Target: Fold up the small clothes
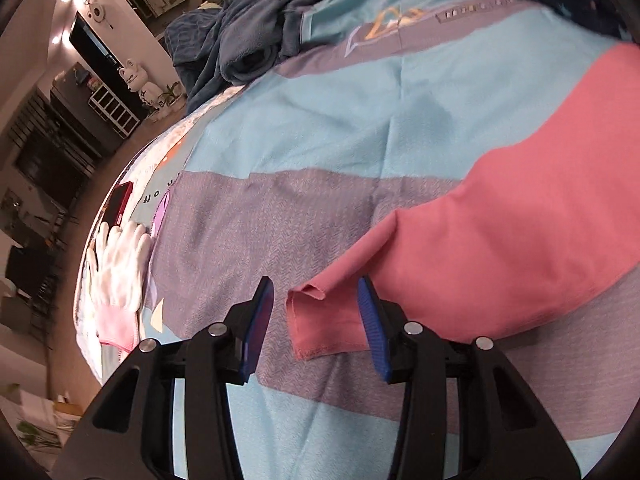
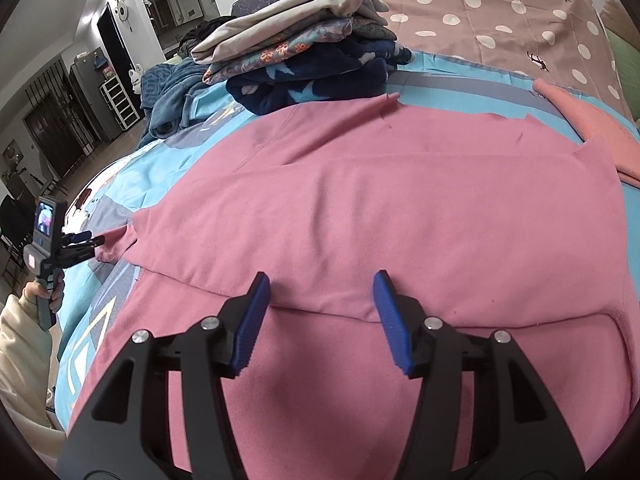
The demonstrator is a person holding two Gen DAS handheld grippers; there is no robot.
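A pink long-sleeved shirt point(image 2: 400, 208) lies spread flat on the bed, with its lower part folded up so that a fold edge point(image 2: 320, 312) crosses it. My right gripper point(image 2: 321, 276) hovers open just over that edge, nothing between its blue pads point(image 2: 252, 320). In the left wrist view the shirt's sleeve point(image 1: 520, 200) runs to a cuff point(image 1: 320, 320) on the sheet. The cuff lies between the spread fingers of my left gripper point(image 1: 316, 284), open; the left pad stands apart from it. The right wrist view shows the left gripper point(image 2: 94, 240) at the sleeve end.
A stack of folded clothes point(image 2: 312, 52) sits behind the shirt, a crumpled blue blanket point(image 1: 248, 40) further left. White gloves point(image 1: 118, 264) and a red phone point(image 1: 118, 200) lie near the bed's left edge. A salmon cloth point(image 2: 592, 128) lies at right. The person's hand point(image 2: 36, 292) holds the left handle.
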